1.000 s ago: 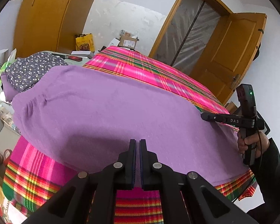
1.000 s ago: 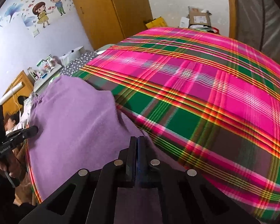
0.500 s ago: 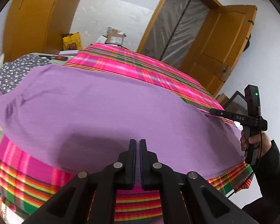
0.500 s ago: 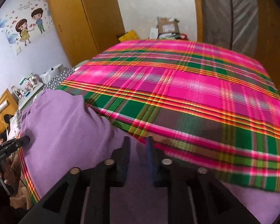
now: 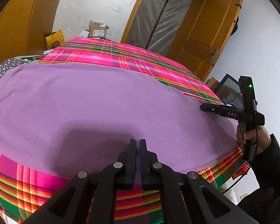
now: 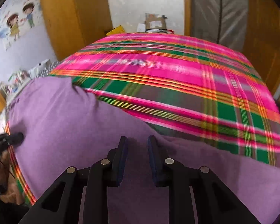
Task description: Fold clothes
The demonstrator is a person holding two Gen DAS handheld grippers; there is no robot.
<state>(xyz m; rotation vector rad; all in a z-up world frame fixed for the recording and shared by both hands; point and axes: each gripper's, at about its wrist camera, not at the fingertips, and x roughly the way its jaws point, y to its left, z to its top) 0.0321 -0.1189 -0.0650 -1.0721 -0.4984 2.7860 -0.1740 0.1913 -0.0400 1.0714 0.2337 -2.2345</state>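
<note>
The left gripper [image 5: 137,143] is clenched on the near edge of the purple garment [image 5: 95,102], with a thin strip of purple fabric pinched between its two fingers. The right gripper [image 6: 135,143] is released, jaws spread apart with the purple garment [image 6: 65,123] showing through the gap, hovering right over the cloth, not grabbing anything. In the left view you can see the right gripper [image 5: 205,107] from the side, with the person's hand [image 5: 252,136] on its handle and a dark sleeve [image 5: 270,164] behind it.

The garment is spread flat across the near part of the plaid bed cover [image 6: 177,78], reaching almost to the cover's near edge. Past the far end of the plaid cover there's a cardboard box [image 6: 155,23] and a yellow bag [image 5: 54,39] by the wall. Off the cover's left side sits some dotted grey fabric [image 5: 1,69].
</note>
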